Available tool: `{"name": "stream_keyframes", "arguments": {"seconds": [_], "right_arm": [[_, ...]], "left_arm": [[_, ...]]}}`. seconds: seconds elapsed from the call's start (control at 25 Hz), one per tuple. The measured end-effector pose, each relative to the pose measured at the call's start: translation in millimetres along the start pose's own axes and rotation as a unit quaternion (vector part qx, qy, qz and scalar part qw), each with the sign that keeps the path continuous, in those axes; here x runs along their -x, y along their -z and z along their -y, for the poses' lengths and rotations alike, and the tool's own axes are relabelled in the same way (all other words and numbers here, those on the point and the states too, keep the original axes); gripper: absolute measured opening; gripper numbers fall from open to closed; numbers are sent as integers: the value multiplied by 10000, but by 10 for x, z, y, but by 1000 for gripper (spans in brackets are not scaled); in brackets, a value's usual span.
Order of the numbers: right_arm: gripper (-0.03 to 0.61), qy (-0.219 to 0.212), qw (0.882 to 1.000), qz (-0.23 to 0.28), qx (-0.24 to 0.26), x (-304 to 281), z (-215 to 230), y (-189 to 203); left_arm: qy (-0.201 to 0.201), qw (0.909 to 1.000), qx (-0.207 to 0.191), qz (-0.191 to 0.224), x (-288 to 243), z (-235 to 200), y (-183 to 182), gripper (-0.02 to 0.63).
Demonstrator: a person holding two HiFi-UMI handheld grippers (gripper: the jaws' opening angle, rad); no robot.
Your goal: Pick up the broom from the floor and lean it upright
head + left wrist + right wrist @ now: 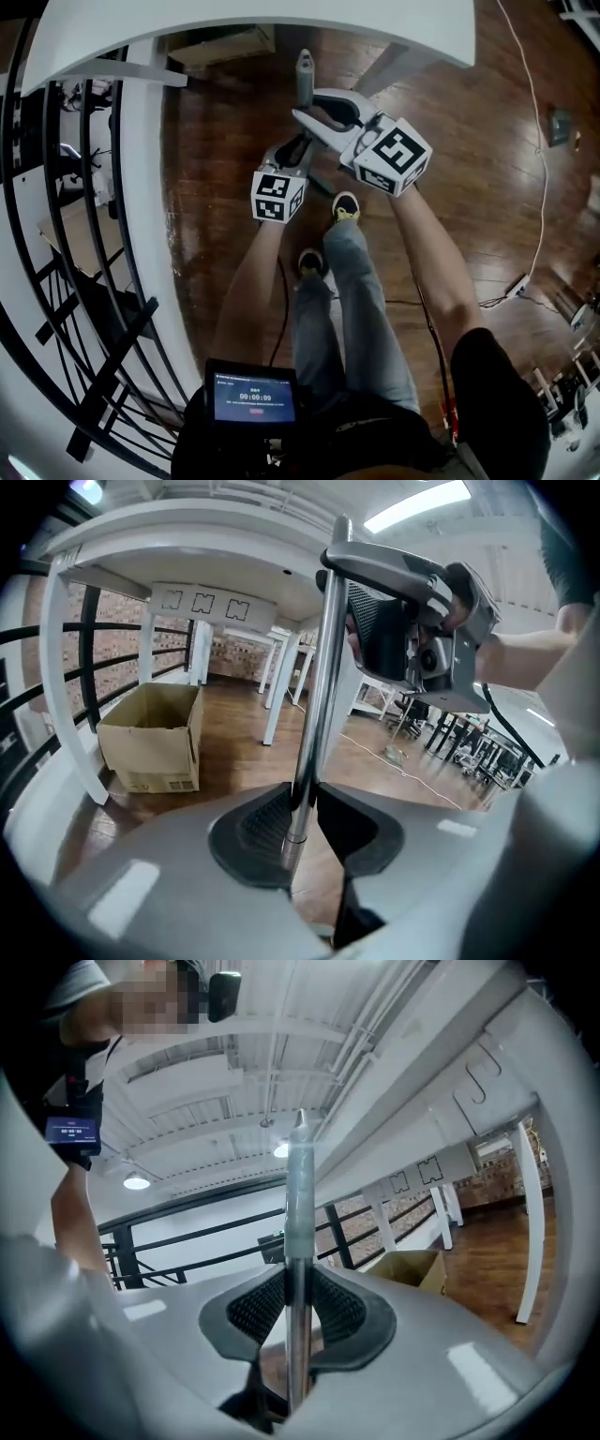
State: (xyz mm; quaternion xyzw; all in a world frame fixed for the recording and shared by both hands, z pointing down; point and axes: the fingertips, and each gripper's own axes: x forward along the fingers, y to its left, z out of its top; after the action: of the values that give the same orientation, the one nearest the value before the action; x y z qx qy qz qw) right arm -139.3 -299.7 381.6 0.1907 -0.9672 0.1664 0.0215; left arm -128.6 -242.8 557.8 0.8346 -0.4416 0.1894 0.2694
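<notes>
The broom shows only as its handle: a metal pole (314,696) with a grey grip end (298,1194), whose tip (305,77) points up at the head camera. The broom's head is out of sight. My left gripper (302,808) is shut on the bare metal part, lower down the pole. My right gripper (298,1302) is shut on the pole just below the grey grip. In the head view the right gripper (311,112) sits above the left gripper (300,145), close together. The left gripper view shows the right gripper (412,621) clamped higher on the pole.
A white table (281,28) stands right ahead, its leg (281,691) near the pole. A black railing (80,197) runs along the left. A cardboard box (155,738) sits under the table. The person's feet (344,206) stand below the grippers. A white cable (536,141) lies at right.
</notes>
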Motion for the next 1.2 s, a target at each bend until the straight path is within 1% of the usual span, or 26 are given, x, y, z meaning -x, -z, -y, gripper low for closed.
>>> {"name": "stream_keyframes", "arguments": {"seconds": [0.12,0.32,0.52,0.64,0.68,0.76,0.88,1.2], "right_arm": [[87,-47,10000,51,59,-13,198,-43],[91,49,9999,95,36,-25,403,-43],[94,113,9997,228,-13,23,424,-58],[103,180,9995,240,-69,50,441,-33],[107,199,9995,232,-112,60,456,-16],[133,224,9994,216,-175,81,477,14],[144,243,9994,196,-173,105,477,24],[156,367,9992,94,-108,251,405,-74]], "left_arm": [[-35,9999,45,100,-202,-50,-100,104],[-21,10000,-92,-26,-368,-119,-163,106],[41,9998,-199,-68,-399,-86,-185,106],[16,9999,-161,-60,-385,-110,-183,109],[-9,9999,-120,-62,-383,-131,-182,122],[-26,10000,-75,-50,-381,-158,-185,171],[47,9999,-151,-19,-387,-152,-217,206],[118,9996,-239,28,-235,-62,-353,216]]}}
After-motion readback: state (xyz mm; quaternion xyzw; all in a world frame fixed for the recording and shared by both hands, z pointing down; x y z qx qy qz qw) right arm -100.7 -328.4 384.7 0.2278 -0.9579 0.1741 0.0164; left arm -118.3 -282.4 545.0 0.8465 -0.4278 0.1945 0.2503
